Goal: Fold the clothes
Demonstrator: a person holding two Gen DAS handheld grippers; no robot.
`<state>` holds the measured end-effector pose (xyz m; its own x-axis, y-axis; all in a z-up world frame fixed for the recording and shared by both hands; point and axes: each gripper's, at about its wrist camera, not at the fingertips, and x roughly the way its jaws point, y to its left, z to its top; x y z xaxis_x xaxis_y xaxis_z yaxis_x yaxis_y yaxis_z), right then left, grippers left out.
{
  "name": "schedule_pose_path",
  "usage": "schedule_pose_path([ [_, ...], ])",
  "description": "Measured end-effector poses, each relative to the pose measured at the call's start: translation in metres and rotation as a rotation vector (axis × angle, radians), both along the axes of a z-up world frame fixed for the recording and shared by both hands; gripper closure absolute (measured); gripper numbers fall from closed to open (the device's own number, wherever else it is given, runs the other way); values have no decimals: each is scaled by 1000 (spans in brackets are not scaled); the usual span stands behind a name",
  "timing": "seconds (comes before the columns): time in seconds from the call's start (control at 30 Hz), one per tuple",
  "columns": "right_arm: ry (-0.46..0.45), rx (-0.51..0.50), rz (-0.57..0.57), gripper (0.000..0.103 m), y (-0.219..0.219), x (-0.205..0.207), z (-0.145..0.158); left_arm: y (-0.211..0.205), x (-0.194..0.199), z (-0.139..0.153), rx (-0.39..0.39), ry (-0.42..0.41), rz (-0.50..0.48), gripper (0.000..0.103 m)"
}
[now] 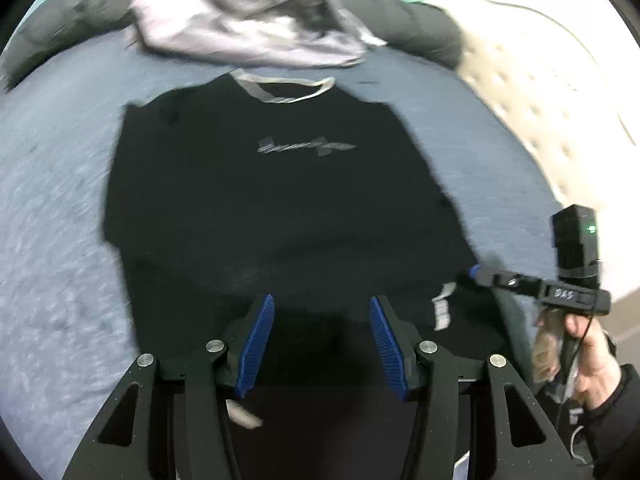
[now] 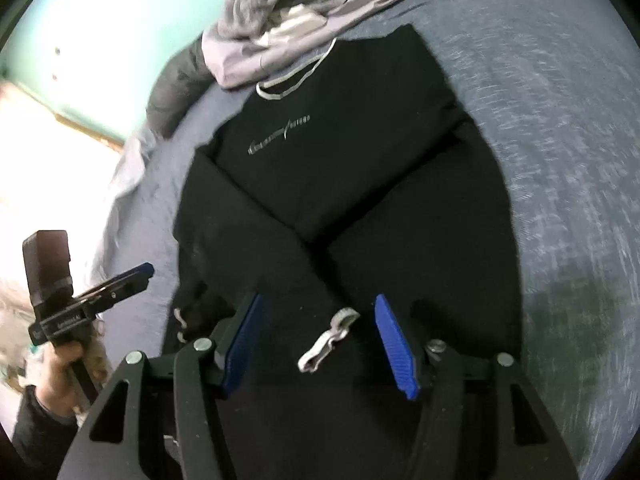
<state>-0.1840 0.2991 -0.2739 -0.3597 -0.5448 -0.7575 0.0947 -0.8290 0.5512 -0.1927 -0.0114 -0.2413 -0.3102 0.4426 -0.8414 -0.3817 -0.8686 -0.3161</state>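
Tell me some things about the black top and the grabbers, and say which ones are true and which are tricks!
1. The black sweatshirt lies on a blue-grey bed cover. True.
2. Its sleeves are spread straight out to the sides. False: both are folded in and cross over the front.
3. The right gripper is squeezing a sleeve cuff. False: its jaws stand apart, with the pale cuff lying loose between them.
4. A heap of grey clothes sits beyond the collar. True.
5. The left gripper is open. True.
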Motion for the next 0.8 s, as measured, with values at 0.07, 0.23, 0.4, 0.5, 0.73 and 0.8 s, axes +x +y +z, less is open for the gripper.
schedule_pose_path([
  [0.07, 24, 64, 44, 44, -12, -5, -1, -16, -2, -14, -23, -25, 34, 49],
  [0.23, 38, 185, 157, 46, -39, -15, -12, -46, -6, -45, -61, -78, 87, 49],
  [0.4, 54, 217, 205, 98, -50, -11, -18, -69, -11, -65, -47, -106, 155, 49],
  [0.5, 68, 206, 213, 99, -48, -7, -13, -73, -10, -72, -40, -119, 148, 49],
  [0.73, 190, 120, 176, 100, -18, 2, 54, -79, -13, -81, -5, -142, 168, 49],
  [0.8, 216, 112, 146, 100, -3, 2, 69, -79, -13, -80, -4, -141, 169, 49],
])
